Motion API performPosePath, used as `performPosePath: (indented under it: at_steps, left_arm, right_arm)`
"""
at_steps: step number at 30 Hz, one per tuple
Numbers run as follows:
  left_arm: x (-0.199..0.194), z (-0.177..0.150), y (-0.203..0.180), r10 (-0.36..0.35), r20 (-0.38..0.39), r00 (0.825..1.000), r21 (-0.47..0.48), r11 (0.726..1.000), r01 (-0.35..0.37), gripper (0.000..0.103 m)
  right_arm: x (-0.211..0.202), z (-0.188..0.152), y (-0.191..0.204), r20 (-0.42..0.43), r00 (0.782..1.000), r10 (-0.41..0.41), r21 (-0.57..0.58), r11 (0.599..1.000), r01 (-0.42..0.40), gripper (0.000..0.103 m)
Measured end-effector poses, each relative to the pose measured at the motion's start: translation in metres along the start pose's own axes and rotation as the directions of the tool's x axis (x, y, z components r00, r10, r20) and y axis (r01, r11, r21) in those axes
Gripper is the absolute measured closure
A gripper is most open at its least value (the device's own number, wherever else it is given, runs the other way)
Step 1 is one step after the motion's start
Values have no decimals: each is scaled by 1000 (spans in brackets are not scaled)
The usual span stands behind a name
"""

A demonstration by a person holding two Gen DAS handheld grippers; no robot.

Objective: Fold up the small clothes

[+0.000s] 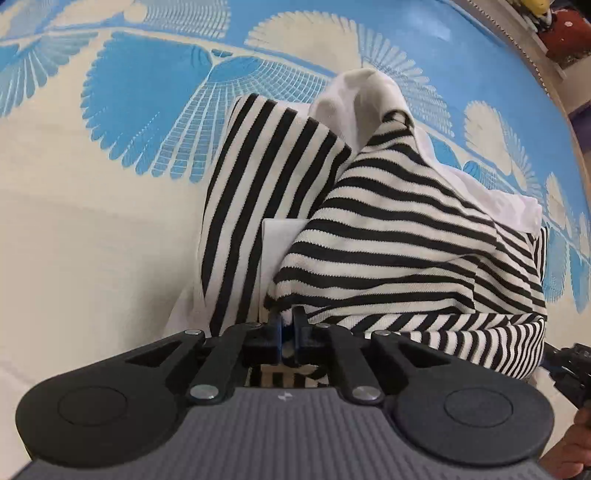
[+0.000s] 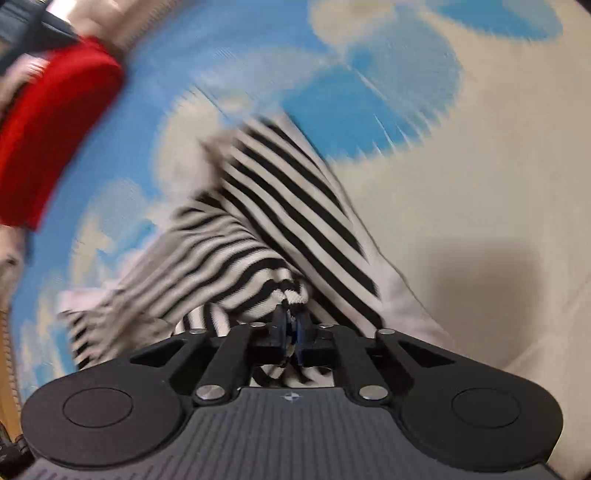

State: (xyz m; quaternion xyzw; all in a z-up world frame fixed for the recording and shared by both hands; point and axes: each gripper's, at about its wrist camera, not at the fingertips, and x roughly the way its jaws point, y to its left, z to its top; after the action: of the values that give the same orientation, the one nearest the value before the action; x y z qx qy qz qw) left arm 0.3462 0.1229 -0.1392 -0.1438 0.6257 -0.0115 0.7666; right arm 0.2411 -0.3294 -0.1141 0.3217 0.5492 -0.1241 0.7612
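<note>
A small black-and-white striped garment [image 1: 388, 236] with white parts lies bunched on a blue and cream patterned mat [image 1: 74, 221]. My left gripper [image 1: 288, 314] is shut on the garment's near edge, with striped cloth pinched between the fingers. In the right wrist view, which is motion-blurred, my right gripper [image 2: 291, 314] is shut on a bunched striped edge of the same garment [image 2: 258, 221], lifting it off the mat [image 2: 461, 221]. The right gripper's body shows at the right edge of the left wrist view [image 1: 570, 369].
A red object [image 2: 51, 136] sits at the far left of the right wrist view, blurred. The mat's edge and a wooden floor strip [image 1: 546, 74] show at the upper right, with red and yellow items [image 1: 565, 33] beyond.
</note>
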Motion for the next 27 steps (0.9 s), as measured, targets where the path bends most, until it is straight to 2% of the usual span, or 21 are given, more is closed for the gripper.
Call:
performPosePath:
  at_steps: [2, 3, 4, 5, 6, 7, 8, 9, 10, 11, 12, 13, 14, 16, 19, 20, 21, 22, 24, 25, 27]
  left_arm:
    - [-25, 4, -8, 5, 113, 994, 38, 999, -10, 85]
    - [-37, 5, -13, 4, 178, 984, 62, 998, -16, 75]
    - [-45, 6, -17, 1, 231, 973, 86, 996, -22, 73]
    - [-51, 5, -21, -11, 275, 961, 111, 994, -20, 73]
    - [-53, 5, -25, -34, 285, 958, 128, 992, -3, 73]
    - [-52, 4, -28, -65, 276, 959, 138, 990, 27, 73]
    - [-48, 2, -29, -101, 257, 961, 134, 989, 68, 73]
    - [-44, 1, -27, -133, 235, 963, 118, 987, 107, 73]
    - [-37, 0, -25, -151, 204, 967, 95, 986, 134, 75]
    - [-25, 1, -20, -137, 159, 978, 68, 990, 127, 76]
    - [-12, 0, -14, -79, 112, 991, 44, 996, 75, 79]
    - [-1, -2, -9, -21, 70, 997, 31, 999, 19, 95]
    - [5, -3, -4, 4, 51, 999, 23, 1000, -5, 101]
    - [-2, -2, -2, -17, 68, 998, 14, 1000, 16, 100]
    - [-28, -2, -11, -105, 156, 982, 55, 994, 98, 92]
    - [-31, -2, -13, -145, 169, 975, 74, 988, 134, 90]
    - [-28, -4, -14, -160, 155, 975, 74, 986, 150, 90]
    - [-17, -7, -14, -139, 114, 984, 64, 989, 133, 90]
    - [9, -15, -10, -49, 11, 999, 76, 996, 48, 92]
    - [15, -21, -8, -42, -7, 999, 81, 996, 43, 93]
    - [1, -25, -10, -47, 26, 999, 93, 995, 44, 93]
  right_arm:
    - [-14, 2, 7, 87, 996, -6, -21, 1000, 8, 73]
    - [-25, 2, 13, 149, 989, 5, -49, 999, 2, 73]
    - [-38, 1, 21, 222, 975, 23, -99, 995, -1, 73]
    - [-47, -2, 29, 276, 960, 48, -154, 988, -6, 69]
    - [-52, -3, 34, 300, 950, 83, -197, 980, -23, 63]
    - [-52, -4, 38, 287, 949, 134, -227, 971, -68, 62]
    - [-46, -2, 38, 239, 955, 177, -235, 965, -120, 63]
    - [-35, -2, 38, 160, 963, 216, -225, 958, -178, 63]
    - [-20, -2, 36, 84, 973, 214, -198, 961, -194, 63]
    - [-7, -2, 33, 36, 986, 164, -176, 972, -156, 63]
    - [9, -4, 28, -7, 996, 84, -159, 984, -84, 63]
    - [19, -5, 22, -32, 999, 44, -144, 988, -49, 63]
    - [25, -5, 19, -44, 998, 44, -121, 991, -49, 66]
    - [19, -1, 18, -35, 997, 63, -85, 994, -66, 66]
    - [-6, 3, 28, 54, 990, 133, -117, 985, -126, 62]
    - [-7, 3, 29, 67, 987, 144, -133, 982, -134, 60]
    - [-6, 3, 29, 58, 988, 141, -144, 981, -132, 57]
    - [1, 2, 26, 23, 994, 111, -143, 984, -106, 57]
    - [19, -1, 20, -46, 998, 41, -121, 992, -46, 57]
    - [22, -3, 17, -57, 998, 18, -110, 994, -24, 57]
    - [13, -5, 20, -21, 1000, 13, -95, 995, -15, 57]
